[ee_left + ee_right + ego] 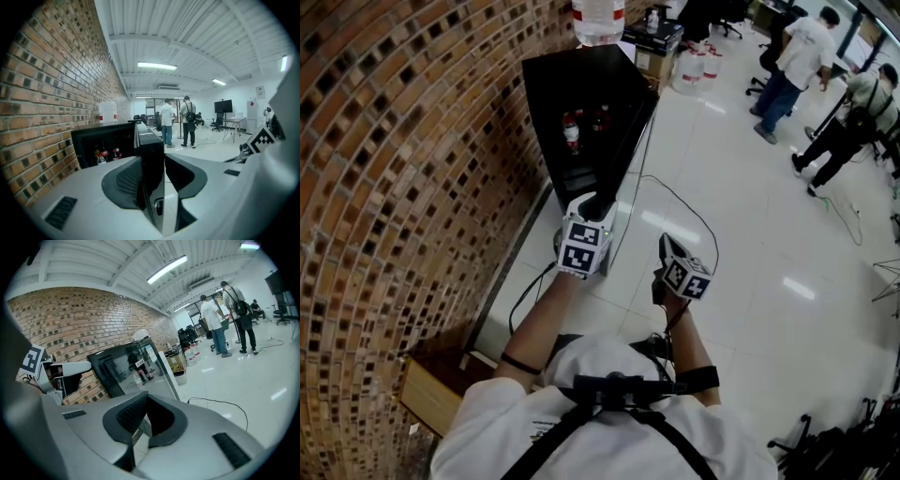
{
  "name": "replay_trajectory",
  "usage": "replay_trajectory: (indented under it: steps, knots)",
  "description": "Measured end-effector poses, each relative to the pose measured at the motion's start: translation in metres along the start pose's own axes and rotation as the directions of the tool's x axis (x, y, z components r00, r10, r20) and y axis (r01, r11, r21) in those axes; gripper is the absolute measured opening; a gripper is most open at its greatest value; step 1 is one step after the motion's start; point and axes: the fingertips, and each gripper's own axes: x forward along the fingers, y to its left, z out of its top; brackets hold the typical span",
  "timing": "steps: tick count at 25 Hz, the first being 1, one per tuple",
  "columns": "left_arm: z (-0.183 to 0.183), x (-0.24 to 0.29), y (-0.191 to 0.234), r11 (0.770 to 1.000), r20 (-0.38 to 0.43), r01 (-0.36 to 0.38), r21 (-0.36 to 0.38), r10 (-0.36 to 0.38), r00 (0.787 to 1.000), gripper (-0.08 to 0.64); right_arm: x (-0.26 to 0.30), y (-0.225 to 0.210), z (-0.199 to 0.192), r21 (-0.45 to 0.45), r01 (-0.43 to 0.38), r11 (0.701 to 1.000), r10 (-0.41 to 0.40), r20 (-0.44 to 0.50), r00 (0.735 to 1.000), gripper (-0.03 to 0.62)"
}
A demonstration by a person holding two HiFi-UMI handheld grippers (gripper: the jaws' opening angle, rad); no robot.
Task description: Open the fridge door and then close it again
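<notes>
Fridge door (150,145) stands swung open from the black fridge (101,138) against the brick wall (56,93). Its free edge sits between the jaws of my left claw (596,208), which clamps on it. Bottles (107,154) show inside. My right claw (145,420) hangs beside the left one over the white floor (750,244), jaws together, nothing in them.

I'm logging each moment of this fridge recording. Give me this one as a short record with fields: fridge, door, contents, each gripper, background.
fridge: black, low, against the brick wall
fridge door: open, glass-fronted
contents: bottles inside
left gripper: jaws closed on the fridge door's free edge
right gripper: shut, empty, clear of the door
background: people standing on the white floor
</notes>
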Motion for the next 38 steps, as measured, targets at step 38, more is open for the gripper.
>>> replay_trajectory:
  steps: [38]
  knots:
    - [0.044, 0.088, -0.201, 0.957, 0.089, 0.276, 0.089, -0.284, 0.955, 0.000, -0.090, -0.129, 0.049, 0.093, 0.178, 0.980, -0.191, 0.164, 0.968, 0.006]
